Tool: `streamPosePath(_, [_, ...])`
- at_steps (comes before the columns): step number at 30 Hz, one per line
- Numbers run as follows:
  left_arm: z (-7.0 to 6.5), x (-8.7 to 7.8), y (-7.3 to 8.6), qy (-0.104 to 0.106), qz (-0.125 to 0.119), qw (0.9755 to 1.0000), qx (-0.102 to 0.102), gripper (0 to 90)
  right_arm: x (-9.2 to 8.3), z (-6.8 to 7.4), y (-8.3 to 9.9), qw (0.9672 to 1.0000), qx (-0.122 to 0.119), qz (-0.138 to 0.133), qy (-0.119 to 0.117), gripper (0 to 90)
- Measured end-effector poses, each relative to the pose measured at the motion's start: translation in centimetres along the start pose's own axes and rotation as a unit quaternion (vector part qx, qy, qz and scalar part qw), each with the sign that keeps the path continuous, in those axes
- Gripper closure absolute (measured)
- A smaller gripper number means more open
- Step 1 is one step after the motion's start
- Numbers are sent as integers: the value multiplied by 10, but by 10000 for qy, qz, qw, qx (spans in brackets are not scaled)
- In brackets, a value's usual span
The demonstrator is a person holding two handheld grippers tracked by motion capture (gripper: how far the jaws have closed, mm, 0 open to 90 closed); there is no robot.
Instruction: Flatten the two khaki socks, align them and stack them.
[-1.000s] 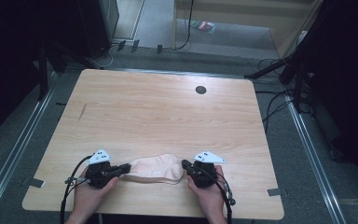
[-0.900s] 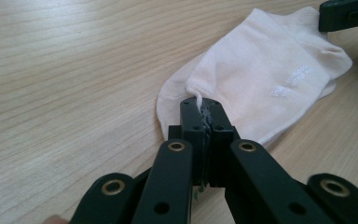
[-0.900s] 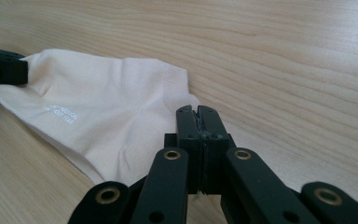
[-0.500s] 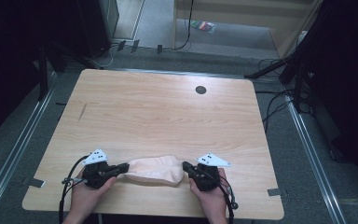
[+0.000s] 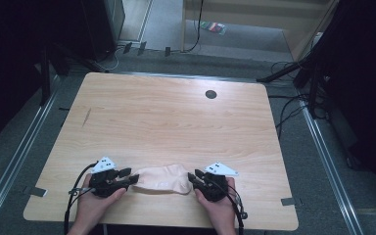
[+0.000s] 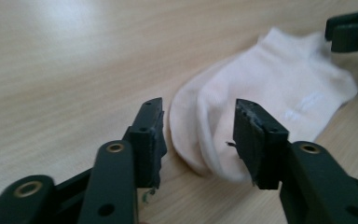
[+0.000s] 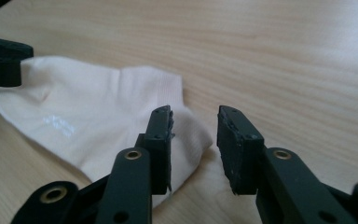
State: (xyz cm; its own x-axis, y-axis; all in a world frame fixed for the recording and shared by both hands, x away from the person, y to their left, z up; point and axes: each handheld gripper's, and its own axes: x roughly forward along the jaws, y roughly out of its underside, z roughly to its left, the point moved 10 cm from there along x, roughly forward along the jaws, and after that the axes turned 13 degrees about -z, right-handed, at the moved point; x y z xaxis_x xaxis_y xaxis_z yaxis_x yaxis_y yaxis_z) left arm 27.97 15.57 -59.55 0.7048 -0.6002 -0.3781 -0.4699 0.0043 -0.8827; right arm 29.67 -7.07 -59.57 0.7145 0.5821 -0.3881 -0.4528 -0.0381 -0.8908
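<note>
A light wooden table (image 5: 176,127) is seen on grey carpet, a dark round hole (image 5: 211,94) toward 1 o'clock. A pale sock (image 5: 162,178) lies flat at 6 o'clock. It is flanked by the left gripper (image 5: 133,177) and right gripper (image 5: 192,177), both held low with jaws parted, grasping nothing.

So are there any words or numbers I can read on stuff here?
White print on the sock: a short mark, too blurred to read.
Colourful packet on the floor beyond the table: too small to read.
No other words or numbers can be read.
</note>
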Motion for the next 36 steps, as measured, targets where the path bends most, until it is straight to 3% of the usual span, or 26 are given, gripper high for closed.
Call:
streamPosePath(4, [-3,-10,-18,-6,-570,9984,4,623,-6,6,-15,9988,-133,-470,103,650])
streamPosePath(7, [-9,-10,-18,207,-636,9978,8,662,-4,15,-14,9987,-176,-479,-41,727])
streamPosePath(9, [-15,-9,-17,378,-647,9972,60,721,1,21,-9,9986,-350,-388,-111,781])
streamPosePath(11, [-22,-6,-13,514,-523,9972,159,775,6,25,-3,9985,-474,-231,-142,814])
streamPosePath(15, [-19,6,8,369,122,9990,224,830,17,24,12,9989,-404,223,-121,850])
streamPosePath(18, [-14,11,16,257,361,9987,250,831,18,22,17,9986,-324,390,-130,878])
streamPosePath(22, [-11,14,20,112,461,9981,383,888,18,19,17,9983,-361,438,-93,900])
streamPosePath(30, [-2,23,14,25,364,9988,320,900,30,10,10,9989,-320,352,-42,900])
streamPosePath(36, [5,30,9,-36,288,9994,212,900,40,4,5,9986,-442,272,20,900])
